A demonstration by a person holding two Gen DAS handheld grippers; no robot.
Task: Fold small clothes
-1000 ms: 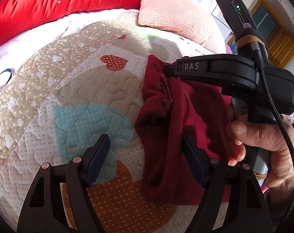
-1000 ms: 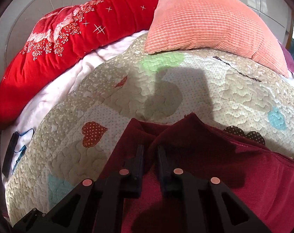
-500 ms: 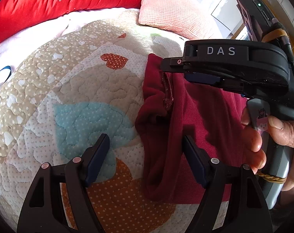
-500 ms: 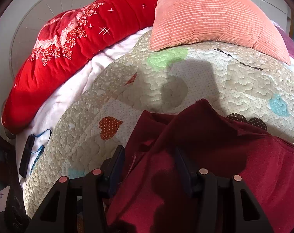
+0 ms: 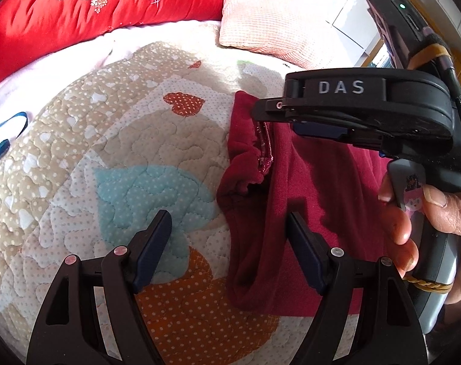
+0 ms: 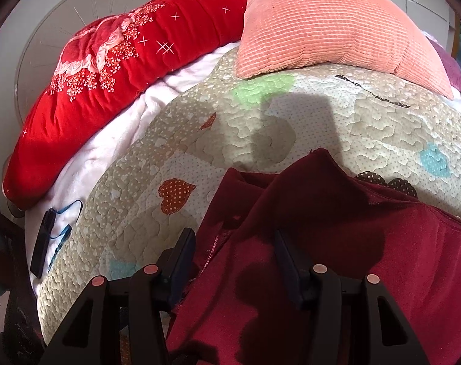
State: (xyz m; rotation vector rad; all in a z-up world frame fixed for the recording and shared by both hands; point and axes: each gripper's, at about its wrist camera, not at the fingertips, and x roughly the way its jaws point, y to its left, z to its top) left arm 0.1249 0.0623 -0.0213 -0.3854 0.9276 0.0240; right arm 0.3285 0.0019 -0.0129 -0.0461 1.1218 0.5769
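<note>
A dark red garment (image 5: pixel 315 188) lies partly folded on the quilt (image 5: pixel 123 152), its bunched edge with a sparkly trim facing left. My left gripper (image 5: pixel 227 225) hovers open over that left edge, one finger over the quilt and the other over the cloth. My right gripper (image 5: pixel 270 108), held by a hand (image 5: pixel 428 210), hangs above the garment's far part. In the right wrist view the garment (image 6: pixel 337 222) spreads beneath my right gripper (image 6: pixel 233 240). Its jaws are opening, and the cloth lies under the gap without touching the pads.
A pink ribbed pillow (image 6: pixel 321 21) and a red flowered duvet (image 6: pixel 108 70) lie along the far side of the bed. A black device with a blue strap (image 6: pixel 43 243) rests on the white sheet at the left. The quilt (image 6: pixel 367 127) extends beyond the garment.
My right gripper, shut on a fold of the garment a second ago, has opened and let the cloth drop; it also lifted slightly. My left gripper has stayed still and open.
</note>
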